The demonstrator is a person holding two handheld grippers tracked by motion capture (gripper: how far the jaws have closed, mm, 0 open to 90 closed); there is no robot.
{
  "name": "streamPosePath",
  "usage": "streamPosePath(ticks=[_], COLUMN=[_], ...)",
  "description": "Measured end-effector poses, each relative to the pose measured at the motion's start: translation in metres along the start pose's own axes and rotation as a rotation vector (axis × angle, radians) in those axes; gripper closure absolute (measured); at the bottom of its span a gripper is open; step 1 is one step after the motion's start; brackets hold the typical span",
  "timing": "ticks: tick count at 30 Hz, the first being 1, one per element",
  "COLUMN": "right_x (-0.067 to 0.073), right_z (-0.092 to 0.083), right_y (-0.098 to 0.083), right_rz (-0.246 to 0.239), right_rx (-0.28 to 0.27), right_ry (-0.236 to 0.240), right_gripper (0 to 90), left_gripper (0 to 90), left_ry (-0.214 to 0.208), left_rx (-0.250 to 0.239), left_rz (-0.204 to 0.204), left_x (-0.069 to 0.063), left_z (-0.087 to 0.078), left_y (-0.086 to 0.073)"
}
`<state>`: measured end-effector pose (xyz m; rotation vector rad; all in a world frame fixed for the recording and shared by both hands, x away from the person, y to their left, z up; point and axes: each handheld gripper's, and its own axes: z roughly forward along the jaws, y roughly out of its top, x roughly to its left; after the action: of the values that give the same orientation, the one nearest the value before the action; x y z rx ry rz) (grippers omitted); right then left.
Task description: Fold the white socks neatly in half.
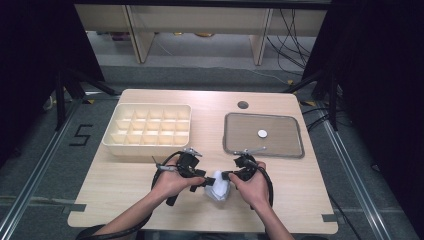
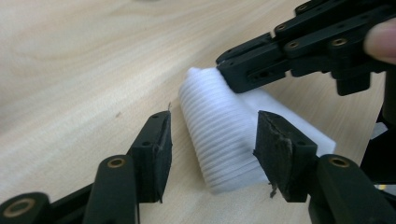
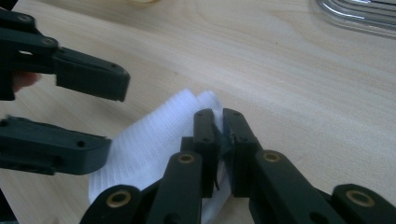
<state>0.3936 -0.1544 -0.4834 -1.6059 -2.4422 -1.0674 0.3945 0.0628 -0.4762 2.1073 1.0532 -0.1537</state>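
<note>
So right now my right gripper (image 3: pixel 218 140) has its jaws pinched tight on an edge of the white ribbed cloth (image 2: pixel 224 135), and you can see a bit of the fabric squeezed thin between the pads. My left gripper (image 2: pixel 212 154) has its jaws spread wide with the rolled-over part of the cloth sitting between them, pads not touching it on either side. The cloth is on the wooden table (image 1: pixel 280 210) near the front edge, right between my two hands in the high view, folded or rolled into a soft hump with a flat flap running off under the right gripper's end. My read on how it'll handle: super light, totally floppy, no stiffness at all, so it'll drape and unroll the second one end goes slack. The ribbed texture should give the pads decent bite, so I'm not too worried about slipping, and it's nothing fragile. I'd grab it at an edge or corner rather than the fat middle of the roll, since pinching the hump would probably just catch the top layer and drag the rest. Further out, the cream divided box (image 1: pixel 147 129) sits back left and the clear tray (image 1: pixel 295 145) with a small white disc (image 1: pixel 262 133) in it back right, both well apart from the cloth.
</note>
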Motion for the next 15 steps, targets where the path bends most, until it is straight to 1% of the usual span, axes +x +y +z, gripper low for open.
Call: streamPosePath(ticks=[1,2,3,4,5,6,7,8,11,14,15], right_x=[0.000,0.000,0.000,0.000,0.002,0.001,0.001,0.001,0.001,0.002,0.001], right_z=[0.000,0.000,0.000,0.000,0.000,0.000,-0.001,0.000,0.000,0.000,0.000], right_y=[0.000,0.000,0.000,0.000,-0.001,-0.001,-0.001,-0.001,-0.001,-0.001,-0.001], right_rz=[0.001,0.000,-0.003,-0.003,0.015,0.005,0.008,0.012,0.010,0.013,0.007], right_rx=[0.000,0.000,-0.004,-0.005,-0.004,0.000,0.005,0.003,-0.003,0.000,-0.001], right_ry=[0.001,0.000,0.003,0.002,0.007,-0.006,-0.008,-0.008,-0.005,-0.006,-0.004], right_gripper=[84.9,84.9,84.9,84.9,84.9,84.9,84.9,84.9,84.9,84.9,84.9], left_gripper=[44.9,44.6,44.5,44.1,44.0,44.0,44.1,44.1,44.1,44.2,44.1], left_ry=[0.001,-0.014,-0.013,-0.026,-0.026,-0.034,-0.041,-0.052,-0.072,-0.085,-0.084], left_rx=[0.004,0.010,0.016,0.019,0.026,0.052,0.046,0.036,0.054,0.071,0.079], left_rz=[-0.016,-0.029,-0.041,-0.050,-0.056,-0.043,-0.060,-0.087,-0.118,-0.135,-0.127], left_x=[0.000,0.001,0.002,0.003,0.003,0.005,0.004,0.003,0.002,0.000,0.001], left_z=[0.001,0.003,0.004,0.006,0.006,0.006,0.008,0.009,0.012,0.015,0.016], left_y=[0.000,0.001,0.001,0.002,0.002,0.003,0.003,0.004,0.004,0.005,0.005])
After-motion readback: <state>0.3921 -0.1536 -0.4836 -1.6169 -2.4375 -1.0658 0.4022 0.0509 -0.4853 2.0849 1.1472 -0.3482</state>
